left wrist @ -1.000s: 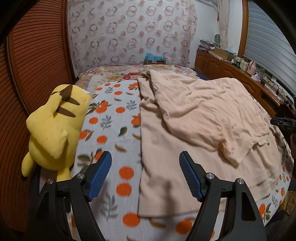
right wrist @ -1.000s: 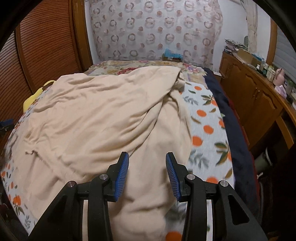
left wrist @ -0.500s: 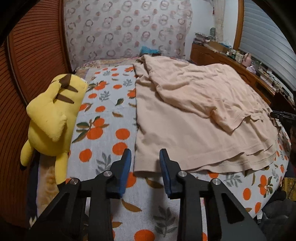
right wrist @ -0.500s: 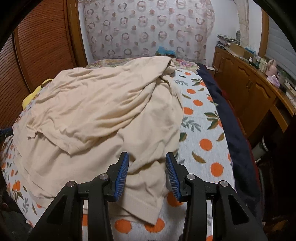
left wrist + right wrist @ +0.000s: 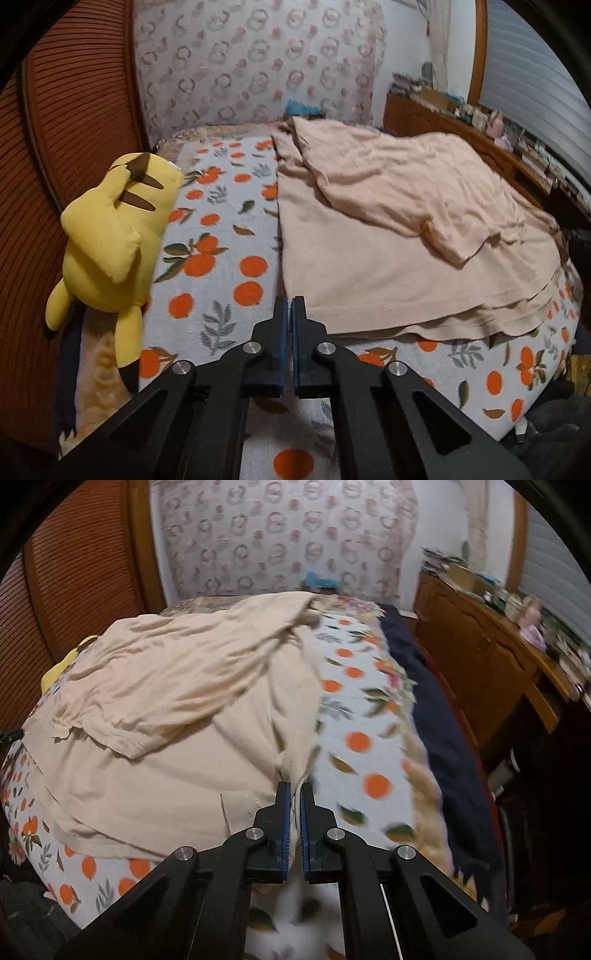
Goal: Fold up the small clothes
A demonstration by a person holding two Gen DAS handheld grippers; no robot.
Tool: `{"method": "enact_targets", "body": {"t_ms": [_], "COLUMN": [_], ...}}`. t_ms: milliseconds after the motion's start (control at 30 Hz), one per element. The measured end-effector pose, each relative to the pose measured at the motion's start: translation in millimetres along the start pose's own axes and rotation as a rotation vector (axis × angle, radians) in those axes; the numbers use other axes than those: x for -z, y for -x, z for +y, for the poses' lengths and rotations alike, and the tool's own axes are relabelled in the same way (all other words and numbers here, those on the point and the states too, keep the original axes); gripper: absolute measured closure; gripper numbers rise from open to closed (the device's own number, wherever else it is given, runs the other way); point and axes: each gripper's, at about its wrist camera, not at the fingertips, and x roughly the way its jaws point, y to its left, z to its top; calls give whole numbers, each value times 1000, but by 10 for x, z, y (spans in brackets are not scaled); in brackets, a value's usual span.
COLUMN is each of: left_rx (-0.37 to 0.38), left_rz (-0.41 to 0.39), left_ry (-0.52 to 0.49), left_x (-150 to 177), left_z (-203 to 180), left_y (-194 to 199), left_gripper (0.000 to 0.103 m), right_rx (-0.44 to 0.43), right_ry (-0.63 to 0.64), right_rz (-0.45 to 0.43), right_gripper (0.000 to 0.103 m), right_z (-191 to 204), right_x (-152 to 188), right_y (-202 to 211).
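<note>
My left gripper (image 5: 289, 304) is pinched narrow at the near corner of the crumpled peach cotton shirt (image 5: 388, 229) spread on the orange-print bed cover (image 5: 221, 229); I can't tell if fabric is caught. My right gripper (image 5: 294, 792) is clamped on the shirt's bunched edge. Yellow plush toy (image 5: 110, 236) lies at the bed's left side.

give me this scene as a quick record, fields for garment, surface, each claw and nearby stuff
garment: beige shirt, crumpled, partly folded over itself
surface: orange-print bedspread
left claw: shut at the shirt's near hem corner; grip on the cloth not clear
right claw: shut on the shirt's near edge
nearby: yellow plush toy beside the shirt, apart from it; wooden dresser along the bed
</note>
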Motion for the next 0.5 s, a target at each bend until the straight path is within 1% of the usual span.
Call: {"method": "enact_targets", "body": {"t_ms": [100,167,200,233,267,300,333,367,400,433,467,500], "left_rx": [-3,-9,-10,-14,-20,-22,-24,-25,-25,-26,-24,-22], "left_rz": [-8,-9,-10,-9,-7,-8,-9,-11,-11,-9,-10,-10], "left_ry": [2,0,0,0,0,2,3,6,11,13,14,14], "left_x": [-2,-12,-19,-23,-27,-29,-30,-30,-34,-38,-48,-54], "left_z": [23,22,26,25,27,31,35,39,45,42,31,17], "left_y": [84,117,127,131,134,146,156,162,157,144,134,125], "left_gripper": [100,100,100,100,100,100,100,100,100,100,100,100], "right_rx": [19,87,103,111,111,103,94,78,55,23,-18,-35], "right_ry": [-3,3,-4,-22,-43,-51,-52,-51,-49,-48,-40,-31], "right_rz": [9,3,-4,-10,-23,-37,-52,-68,-81,-93,-109,-116], "right_gripper": [98,98,98,94,87,83,76,68,64,57,56,56], "right_z": [-40,-36,-50,-77,-107,-108,-94,-72,-43,-15,45,93], "right_x": [69,84,76,66,51,31,10,-20,-54,-81,-128,-159], "right_y": [50,89,115,148,195,233,267,306,327,346,360,362]}}
